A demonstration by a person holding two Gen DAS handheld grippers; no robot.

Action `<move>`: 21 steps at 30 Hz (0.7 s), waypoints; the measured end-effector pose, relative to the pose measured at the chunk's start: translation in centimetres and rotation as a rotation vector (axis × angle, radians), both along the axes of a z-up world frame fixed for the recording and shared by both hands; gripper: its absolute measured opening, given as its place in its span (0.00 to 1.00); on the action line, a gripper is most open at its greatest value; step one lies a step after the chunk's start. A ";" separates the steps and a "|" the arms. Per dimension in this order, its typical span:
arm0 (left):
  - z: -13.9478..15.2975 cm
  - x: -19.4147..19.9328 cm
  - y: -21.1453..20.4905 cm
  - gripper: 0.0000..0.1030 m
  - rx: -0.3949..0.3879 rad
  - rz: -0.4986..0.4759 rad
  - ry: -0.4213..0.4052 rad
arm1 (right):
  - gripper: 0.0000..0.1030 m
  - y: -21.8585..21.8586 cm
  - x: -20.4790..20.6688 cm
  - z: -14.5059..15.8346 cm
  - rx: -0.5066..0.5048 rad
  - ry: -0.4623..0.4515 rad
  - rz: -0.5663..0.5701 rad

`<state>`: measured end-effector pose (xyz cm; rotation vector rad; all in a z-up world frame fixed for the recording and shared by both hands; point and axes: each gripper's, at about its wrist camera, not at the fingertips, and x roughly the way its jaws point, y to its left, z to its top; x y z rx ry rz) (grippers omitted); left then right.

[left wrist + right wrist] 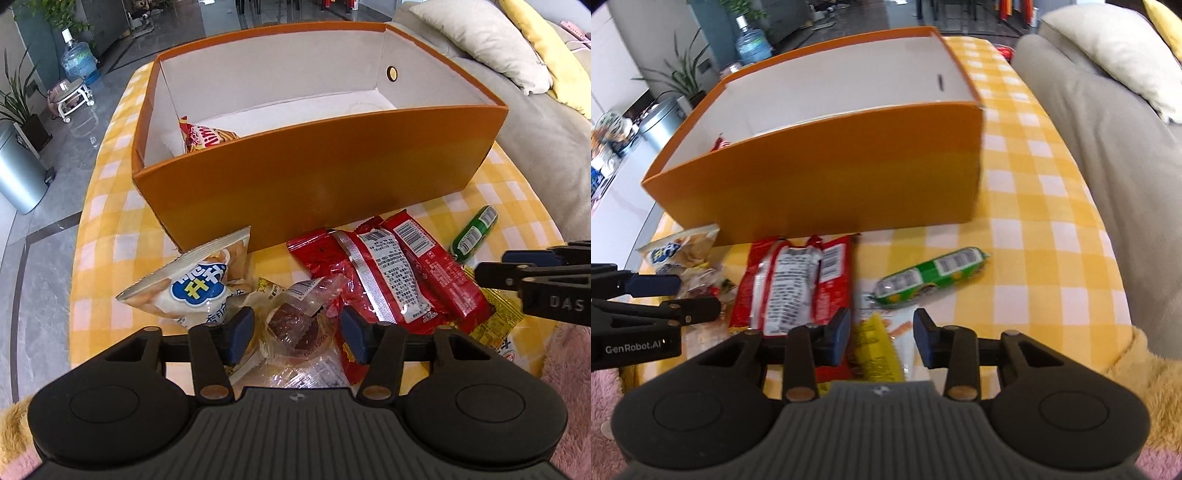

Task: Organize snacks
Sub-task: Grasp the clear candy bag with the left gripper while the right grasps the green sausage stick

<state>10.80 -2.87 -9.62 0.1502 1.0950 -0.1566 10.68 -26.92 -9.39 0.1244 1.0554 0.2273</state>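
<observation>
An orange box [325,177] stands on the yellow checked tablecloth [110,206] and holds one red-and-yellow snack bag [207,138]. In front of it lie a white biscuit bag [192,284], a clear-wrapped brown cake [299,325], red packets [399,273] and a green sausage [474,232]. My left gripper [297,334] is open, its fingers on either side of the clear-wrapped cake. My right gripper [881,336] is open over a yellow-and-white packet [879,347], with the green sausage [931,277] just ahead and the red packets [798,284] to its left.
A grey sofa [1108,147] with cushions runs along the right of the table. A pink fluffy rug [569,369] lies at the near right. A water bottle [79,59], plants and a metal bin [18,173] stand on the floor at left.
</observation>
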 end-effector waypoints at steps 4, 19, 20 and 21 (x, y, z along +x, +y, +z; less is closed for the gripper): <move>-0.4 0.3 -0.1 0.53 0.001 0.000 0.005 | 0.35 -1.0 -0.3 -0.4 -0.002 0.017 -0.024; -0.7 0.8 0.3 0.39 -0.003 0.016 0.016 | 0.46 -2.3 2.3 -1.2 0.102 0.071 -0.187; -0.7 0.9 0.2 0.39 0.002 0.015 0.017 | 0.46 -2.5 2.7 -1.4 0.113 0.088 -0.217; -0.8 0.9 0.2 0.38 0.002 0.013 0.022 | 0.46 -2.8 3.0 -1.6 0.125 0.102 -0.243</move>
